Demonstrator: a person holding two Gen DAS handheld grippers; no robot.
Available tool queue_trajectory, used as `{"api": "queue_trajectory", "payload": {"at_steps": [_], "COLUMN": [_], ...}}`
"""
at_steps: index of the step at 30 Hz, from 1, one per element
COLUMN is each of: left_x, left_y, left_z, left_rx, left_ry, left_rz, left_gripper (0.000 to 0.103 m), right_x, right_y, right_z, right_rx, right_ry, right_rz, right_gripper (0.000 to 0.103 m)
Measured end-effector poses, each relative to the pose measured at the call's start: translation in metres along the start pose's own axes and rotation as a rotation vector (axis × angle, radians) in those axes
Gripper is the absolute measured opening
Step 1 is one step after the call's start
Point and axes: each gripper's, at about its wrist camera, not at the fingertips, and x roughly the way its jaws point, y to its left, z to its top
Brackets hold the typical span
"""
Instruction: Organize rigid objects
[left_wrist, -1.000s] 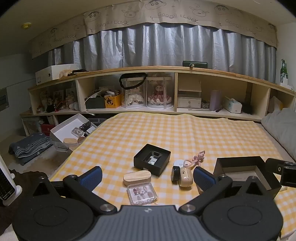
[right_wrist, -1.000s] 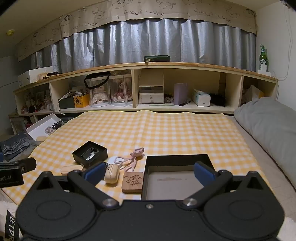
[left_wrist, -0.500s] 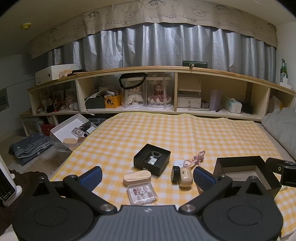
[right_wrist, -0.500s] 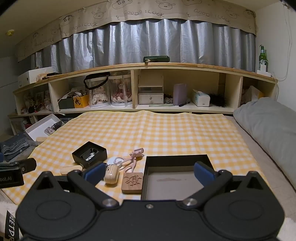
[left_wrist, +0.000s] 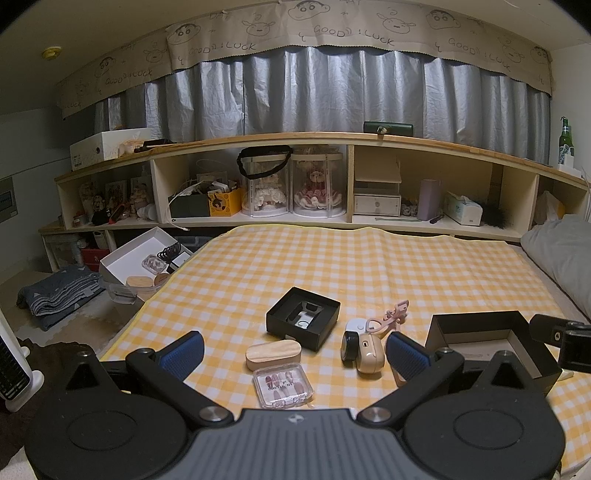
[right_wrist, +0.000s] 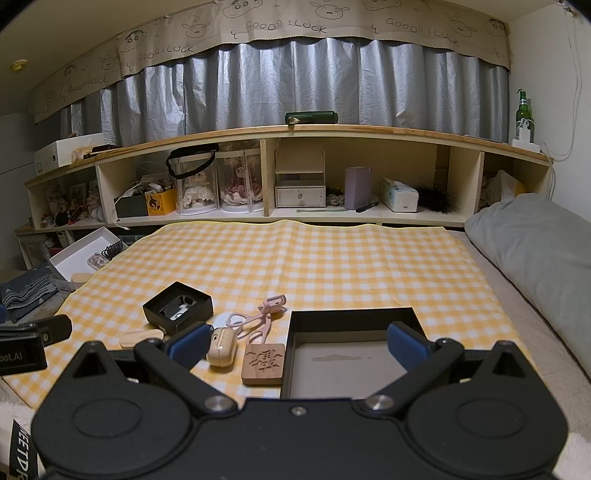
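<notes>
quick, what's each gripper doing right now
left gripper: open, holding nothing
right gripper: open, holding nothing

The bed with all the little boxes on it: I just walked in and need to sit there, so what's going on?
A person holds two hand-held grippers, left and right, both open and empty, above the checked blanket. Nothing is grasped. The large black tray sits empty; the wooden oval case, clear nail box and carved wooden block lie loose beside it.
</notes>
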Motion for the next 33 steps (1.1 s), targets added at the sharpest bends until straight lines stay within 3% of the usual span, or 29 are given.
{"api": "queue_trajectory", "payload": {"at_steps": [33], "left_x": [0.0], "left_y": [0.0], "left_z": [0.0], "left_rx": [0.001], "left_ry": [-0.001], "left_rz": [0.0], "left_gripper": [0.103], "right_x": [0.001], "right_y": [-0.0013], "right_z": [0.0], "right_rx": [0.002], "right_ry": [0.004], "right_rz": [-0.004], "right_gripper": [0.103]}}
